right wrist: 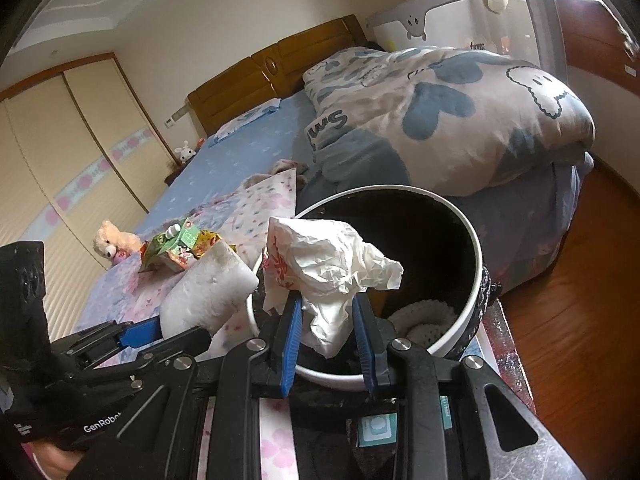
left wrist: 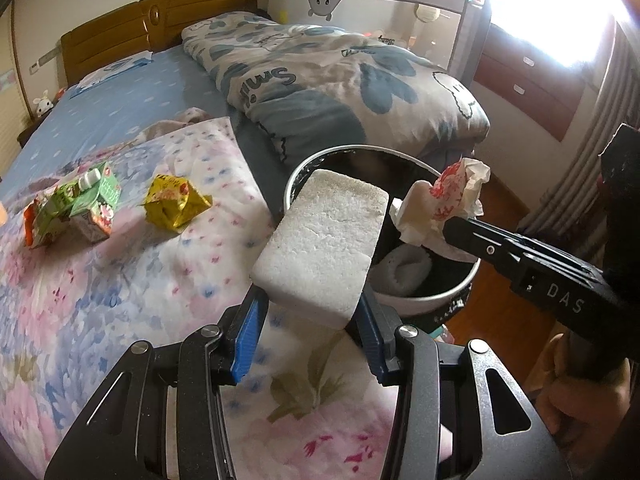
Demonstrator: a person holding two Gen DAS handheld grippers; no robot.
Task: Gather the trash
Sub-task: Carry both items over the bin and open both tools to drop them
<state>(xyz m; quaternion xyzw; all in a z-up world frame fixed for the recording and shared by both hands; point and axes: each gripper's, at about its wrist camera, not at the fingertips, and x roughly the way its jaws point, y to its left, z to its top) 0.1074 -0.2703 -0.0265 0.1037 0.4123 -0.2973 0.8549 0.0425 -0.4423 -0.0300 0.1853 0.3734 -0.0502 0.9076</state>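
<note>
My left gripper (left wrist: pixel 310 312) is shut on a white foam block (left wrist: pixel 324 240), held just left of the round white bin (left wrist: pixel 432 304) with a black inside. My right gripper (right wrist: pixel 326 312) is shut on a crumpled white wrapper with red print (right wrist: pixel 324 264), held over the bin's (right wrist: pixel 472 304) near rim. In the left wrist view the right gripper (left wrist: pixel 448 226) holds the wrapper (left wrist: pixel 444 204) above the bin. A white knitted thing (left wrist: pixel 404 274) lies inside the bin. A green crushed carton (left wrist: pixel 86 204) and a yellow wrapper (left wrist: pixel 174 202) lie on the floral blanket (left wrist: pixel 120 300).
A folded grey-blue quilt (left wrist: pixel 332 80) lies behind the bin on the bed. A wooden headboard (left wrist: pixel 160 16) and a bed rail (left wrist: pixel 360 0) stand at the back. A teddy bear (right wrist: pixel 112 242) sits at the bed's far side. Wooden floor (right wrist: pixel 580 320) lies to the right.
</note>
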